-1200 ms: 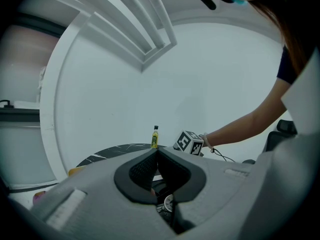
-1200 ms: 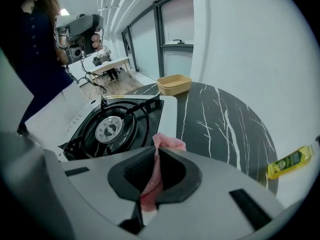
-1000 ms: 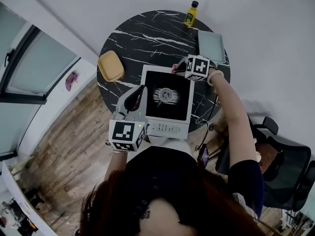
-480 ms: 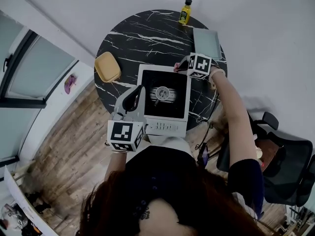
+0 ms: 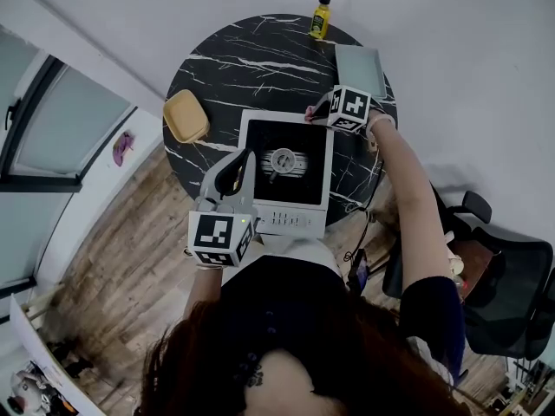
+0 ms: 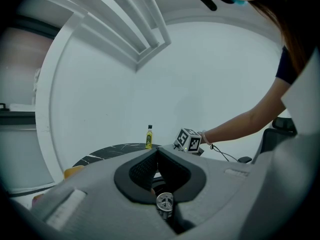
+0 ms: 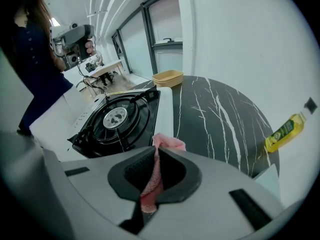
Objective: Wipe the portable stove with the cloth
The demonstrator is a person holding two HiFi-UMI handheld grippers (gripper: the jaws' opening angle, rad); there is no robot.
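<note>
The portable stove (image 5: 305, 144) sat on the near side of the round black marble table (image 5: 234, 68), straight in front of the person. The right gripper (image 7: 156, 151) was at the stove's far right corner, its jaws pressed together on a fold of the pink cloth (image 7: 151, 181). A small tuft of the cloth stuck out past the tips, and the rest was bunched between the pads.

The left gripper (image 5: 245, 157) hung over the stove's near left edge with its jaws brought together and nothing between them. Whether it touched the stove could not be told.

The cloth looked soft, light and limp. A pinch on a fold seemed enough to hold it, though with so little showing past the tips, the jaws might rub the stove instead of the fabric.

The stove looked rigid, with a smooth white rim and a dark recessed top around the burner (image 7: 115, 117). The raised pan supports could probably snag the cloth. The stove also seemed light enough to slide under a push, so steadying it by the near left rim seemed sensible.

A yellow bottle (image 5: 320, 17) stood well apart at the table's far edge.
</note>
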